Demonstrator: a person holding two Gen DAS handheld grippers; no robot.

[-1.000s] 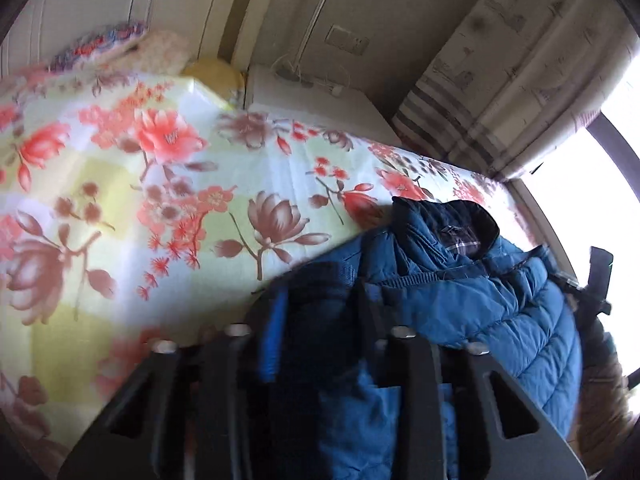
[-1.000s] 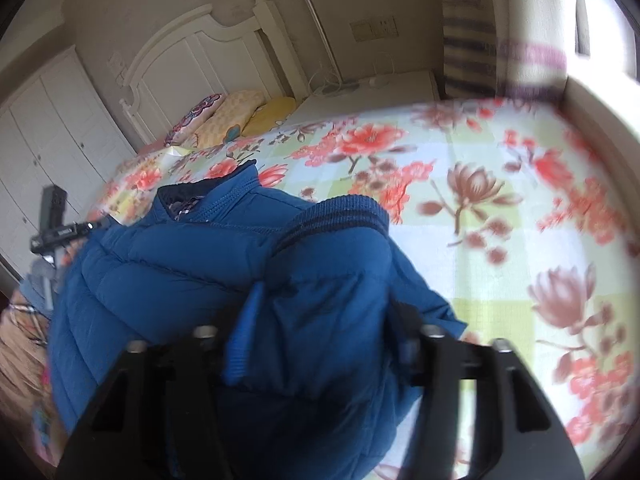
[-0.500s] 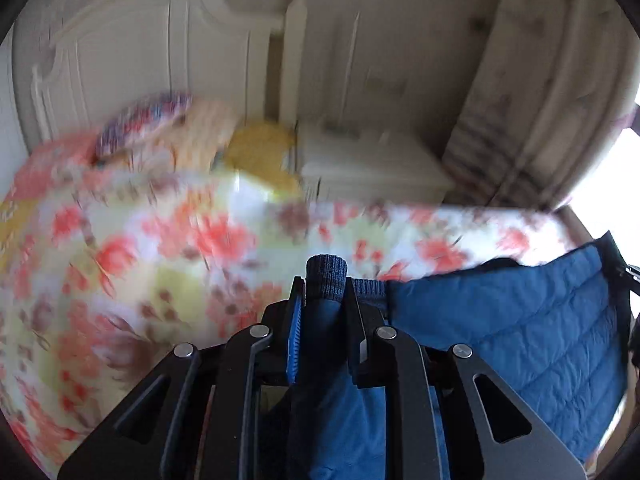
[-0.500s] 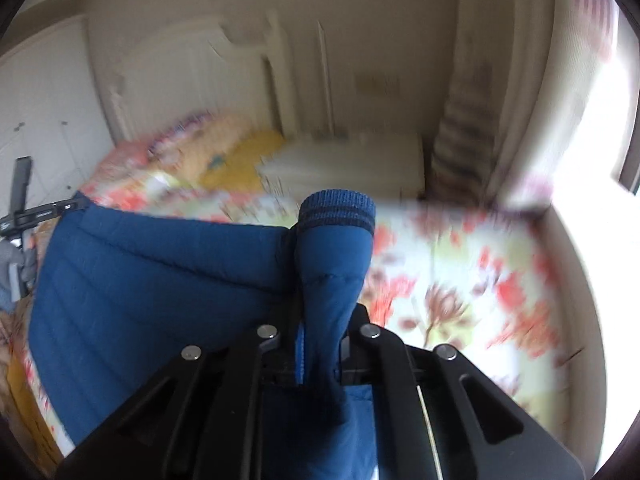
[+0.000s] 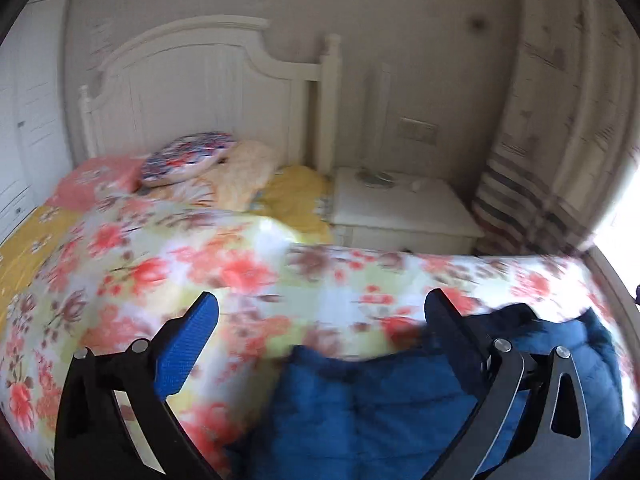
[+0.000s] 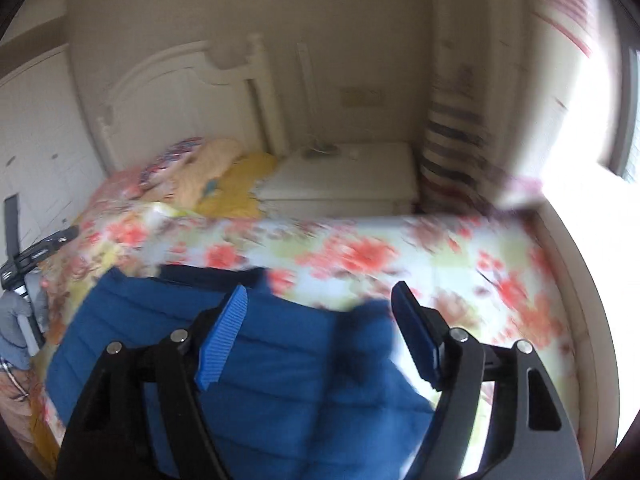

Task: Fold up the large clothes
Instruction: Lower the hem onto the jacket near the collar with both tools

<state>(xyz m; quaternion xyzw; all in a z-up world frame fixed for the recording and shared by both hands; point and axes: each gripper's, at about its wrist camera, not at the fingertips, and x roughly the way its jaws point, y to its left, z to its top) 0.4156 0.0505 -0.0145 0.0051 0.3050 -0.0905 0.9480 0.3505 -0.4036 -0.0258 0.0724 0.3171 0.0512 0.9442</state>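
A blue quilted puffer jacket (image 5: 400, 408) lies on the floral bedspread (image 5: 180, 272); it fills the lower middle and right of the left wrist view and the lower left and middle of the right wrist view (image 6: 280, 380). My left gripper (image 5: 320, 320) is open and empty, its fingers spread wide above the jacket's edge. My right gripper (image 6: 320, 308) is open and empty above the jacket. Both views are blurred by motion.
Pillows (image 5: 188, 156) lie at the white headboard (image 5: 200, 88). A white nightstand (image 5: 400, 208) stands beside the bed, with a striped curtain (image 5: 532, 208) to its right. A black stand (image 6: 24, 252) is at the bed's left edge. A bright window (image 6: 592, 240) is on the right.
Both grippers were shut on the jacket's sleeve cuffs half a second ago. Both have opened and let go. The jacket now lies on the bed below them.
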